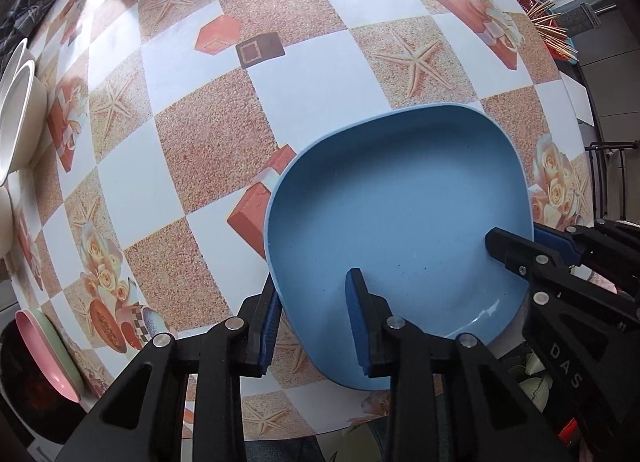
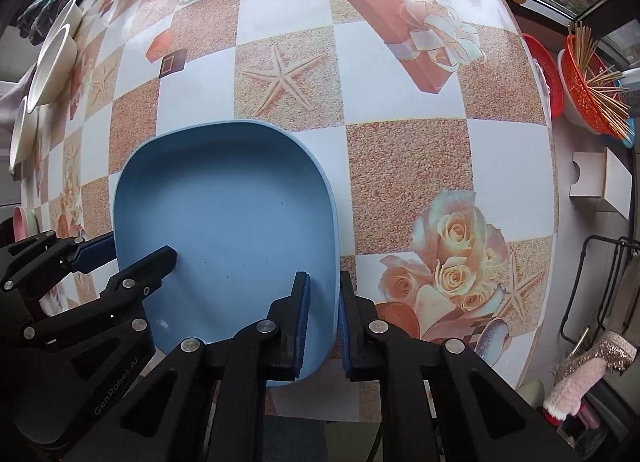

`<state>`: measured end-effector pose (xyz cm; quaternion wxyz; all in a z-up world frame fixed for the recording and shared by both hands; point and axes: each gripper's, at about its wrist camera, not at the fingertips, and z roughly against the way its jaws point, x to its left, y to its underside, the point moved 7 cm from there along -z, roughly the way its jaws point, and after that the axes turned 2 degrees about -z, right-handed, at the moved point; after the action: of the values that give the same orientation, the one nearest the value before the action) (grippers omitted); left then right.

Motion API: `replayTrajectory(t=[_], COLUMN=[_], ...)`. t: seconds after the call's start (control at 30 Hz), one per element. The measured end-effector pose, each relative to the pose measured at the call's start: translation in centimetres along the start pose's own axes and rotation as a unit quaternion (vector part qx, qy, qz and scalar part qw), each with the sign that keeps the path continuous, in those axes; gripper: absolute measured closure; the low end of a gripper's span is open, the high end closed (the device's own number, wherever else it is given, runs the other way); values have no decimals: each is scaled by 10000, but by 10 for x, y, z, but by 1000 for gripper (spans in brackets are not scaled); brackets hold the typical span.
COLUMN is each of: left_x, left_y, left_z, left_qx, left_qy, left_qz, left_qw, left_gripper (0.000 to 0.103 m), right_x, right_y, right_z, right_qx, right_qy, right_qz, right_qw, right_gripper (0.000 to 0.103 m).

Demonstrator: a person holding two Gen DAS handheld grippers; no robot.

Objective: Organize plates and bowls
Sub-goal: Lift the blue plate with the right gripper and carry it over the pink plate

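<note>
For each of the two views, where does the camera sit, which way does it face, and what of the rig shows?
Left wrist: on the left gripper, facing down at the blue plate on the patterned table; its jaws straddle the plate's rim, and the right gripper shows at right.
Right wrist: on the right gripper, facing steeply down at the blue plate; its jaws clamp the opposite rim, and the left gripper shows at left.
Shared: the plate, the table, white bowls.
</note>
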<state>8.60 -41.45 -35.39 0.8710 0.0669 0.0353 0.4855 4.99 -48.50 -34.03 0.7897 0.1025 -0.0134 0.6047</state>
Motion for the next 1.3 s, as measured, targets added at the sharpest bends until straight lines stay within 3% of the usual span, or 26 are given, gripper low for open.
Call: replayTrajectory(t=[0.13,0.33,0.5,0.63,0.93,1.13,1.23,1.3], left_x=[9,23,47,65,147,181,204,222], left_y=[21,46,55,63,90,104,108,109], left_z=[-2,-5,-9,-9,-16,-16,-7,2], left_qx=[89,116,80,-62,-118,-177,-231,-318], left_qy=[-51,-189,-181,-292,-311,-300,-198,-134], left_qz=[-105,-338,-338,-649,-1017,-1296,-1338,-1434], left_qw=[9999,9992,9992,9974,9943,9910,9905,9891], left_gripper=[70,70,70,70,70,70,70,70], right_x=[5,32,66,98,194,242,279,283], right_y=[22,46,49,52,70,83,89,90], right_z=[-6,-18,-20,-25,-43,-53,-47,-40], right_qx=[198,331,271,209,158,238,233,202], right_qy=[-358,-322,-273,-280,-172,-207,-276,-263], right_qz=[-230,-182,-179,-381,-608,-884,-1051,-1087], right_qw=[9989,9988,9991,9987,9979,9956,9938,9935], right_gripper=[88,88,88,88,88,88,88,88])
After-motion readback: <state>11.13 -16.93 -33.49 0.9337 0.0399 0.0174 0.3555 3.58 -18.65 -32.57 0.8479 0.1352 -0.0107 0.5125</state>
